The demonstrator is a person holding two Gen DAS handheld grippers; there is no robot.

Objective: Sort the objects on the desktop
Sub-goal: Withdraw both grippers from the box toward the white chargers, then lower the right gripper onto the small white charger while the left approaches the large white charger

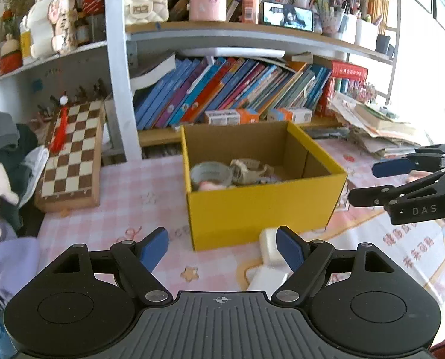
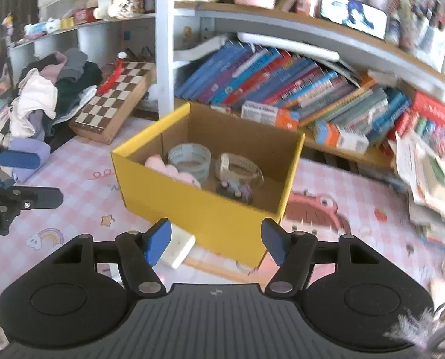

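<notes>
An open yellow box (image 1: 264, 209) (image 2: 198, 209) stands on the pink checked tablecloth (image 1: 138, 197). Inside lie a tape roll (image 2: 189, 158), a pale wristwatch (image 2: 240, 167), a pink soft thing (image 2: 174, 172) and a small dark trinket (image 2: 234, 190). A white block (image 1: 268, 245) (image 2: 177, 248) rests on the cloth against the box's front. My left gripper (image 1: 222, 249) is open and empty, its right pad beside the block. My right gripper (image 2: 216, 240) is open too, just before the box's near corner, nothing between its pads. It also shows at the right edge (image 1: 369, 184) of the left wrist view.
A folded chessboard (image 1: 72, 155) leans left of the box, beside a heap of clothes (image 2: 42, 101). Behind the box a shelf holds slanted books (image 1: 228, 89) and small cartons. A messy paper stack (image 1: 372, 125) lies at the right. A white shelf post (image 1: 120, 74) rises behind.
</notes>
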